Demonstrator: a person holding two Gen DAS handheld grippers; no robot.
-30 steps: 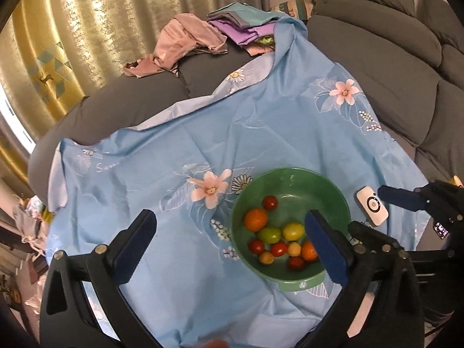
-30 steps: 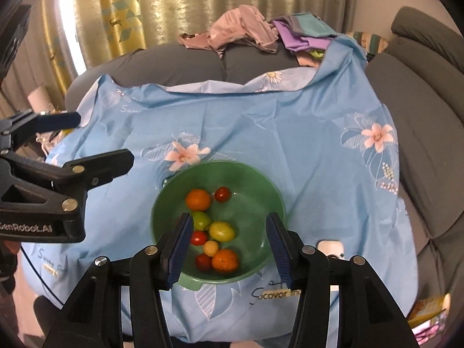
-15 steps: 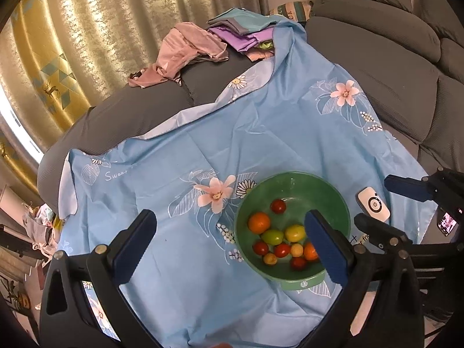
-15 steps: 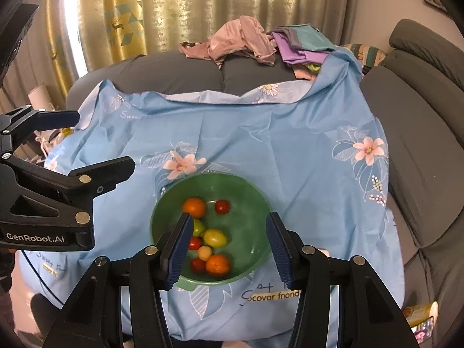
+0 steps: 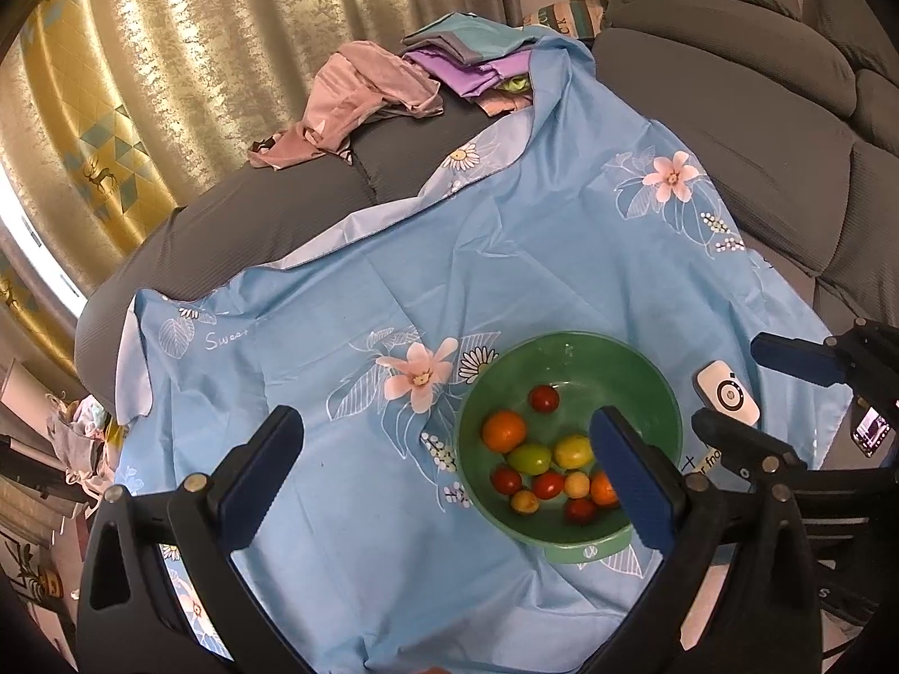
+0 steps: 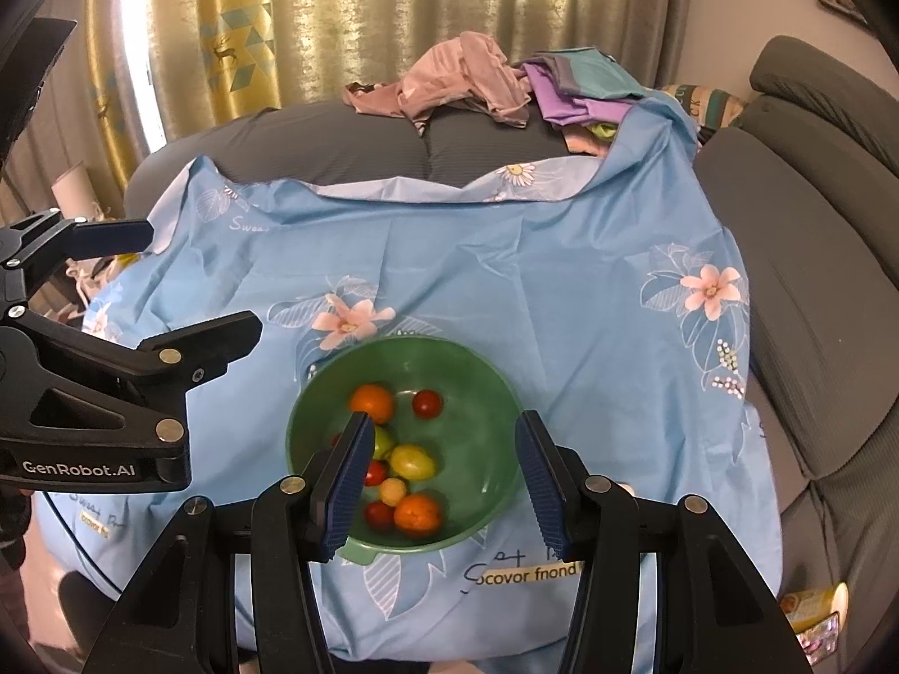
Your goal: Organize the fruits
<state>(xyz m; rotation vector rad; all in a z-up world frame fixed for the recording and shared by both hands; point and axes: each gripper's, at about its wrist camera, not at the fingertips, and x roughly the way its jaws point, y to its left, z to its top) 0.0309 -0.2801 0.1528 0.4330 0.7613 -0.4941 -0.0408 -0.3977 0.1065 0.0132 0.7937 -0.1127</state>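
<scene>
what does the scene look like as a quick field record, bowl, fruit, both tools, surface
bowl: green bowl on the blue floral cloth
fruit: small red, orange and yellow-green fruits all lying inside the bowl
left tool: left tool open, empty, above the cloth left of the bowl
right tool: right tool open, empty, framing the bowl
other: white device on the cloth beside the bowl; clothes pile on the grey sofa
</scene>
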